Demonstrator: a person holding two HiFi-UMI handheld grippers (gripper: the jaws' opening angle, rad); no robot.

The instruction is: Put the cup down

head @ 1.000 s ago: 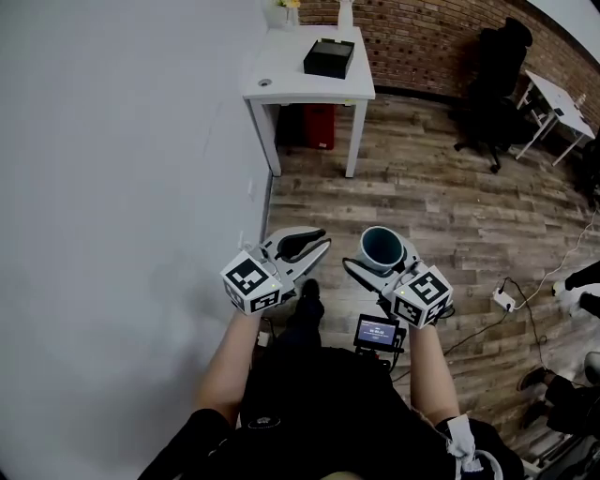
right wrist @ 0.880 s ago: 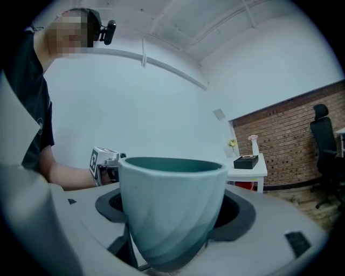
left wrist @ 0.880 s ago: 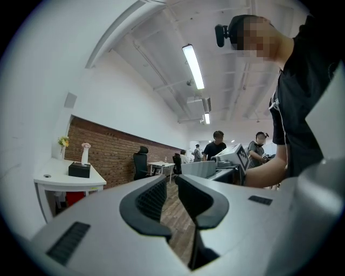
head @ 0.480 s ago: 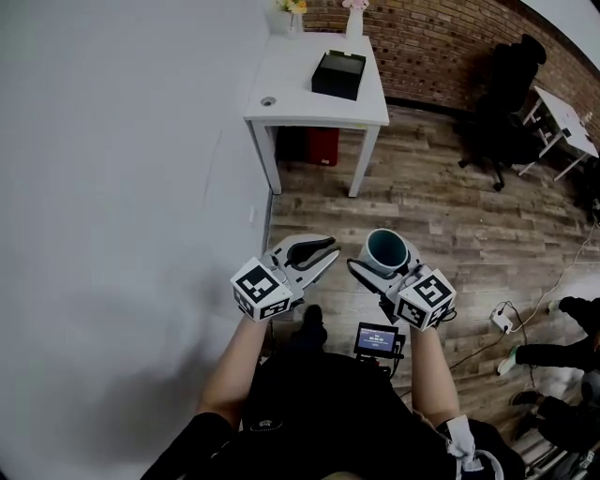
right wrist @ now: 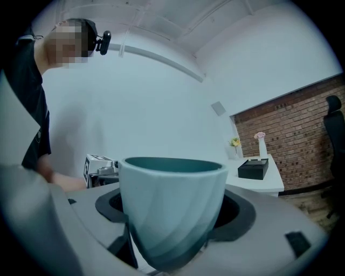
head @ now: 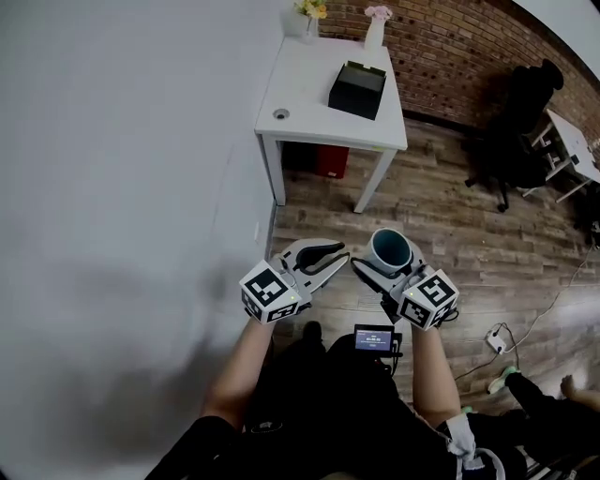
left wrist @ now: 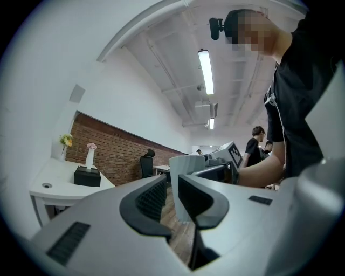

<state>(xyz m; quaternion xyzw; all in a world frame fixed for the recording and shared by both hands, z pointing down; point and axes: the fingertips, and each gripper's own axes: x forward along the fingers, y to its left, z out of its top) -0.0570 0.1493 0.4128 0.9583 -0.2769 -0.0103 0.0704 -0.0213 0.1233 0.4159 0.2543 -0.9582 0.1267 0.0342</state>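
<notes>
A teal cup (head: 389,248) stands upright between the jaws of my right gripper (head: 387,259), held in the air over the wooden floor. In the right gripper view the cup (right wrist: 172,210) fills the middle, with both dark pads pressed against its sides. My left gripper (head: 328,253) hangs just to the left of it at the same height, apart from the cup. Its jaws stand only a narrow gap apart with nothing between them (left wrist: 171,188). Through that gap the cup's pale side (left wrist: 188,167) shows.
A white table (head: 319,112) stands ahead against the grey wall, carrying a black box (head: 357,89), two small vases (head: 375,28) and a small round object (head: 281,114). A red bin (head: 328,159) sits under it. An office chair (head: 525,122) is far right, a power strip (head: 492,337) on the floor.
The white table has drawn nearer in the head view. Both grippers have kept their pose side by side, and the cup stays gripped in the right one.
</notes>
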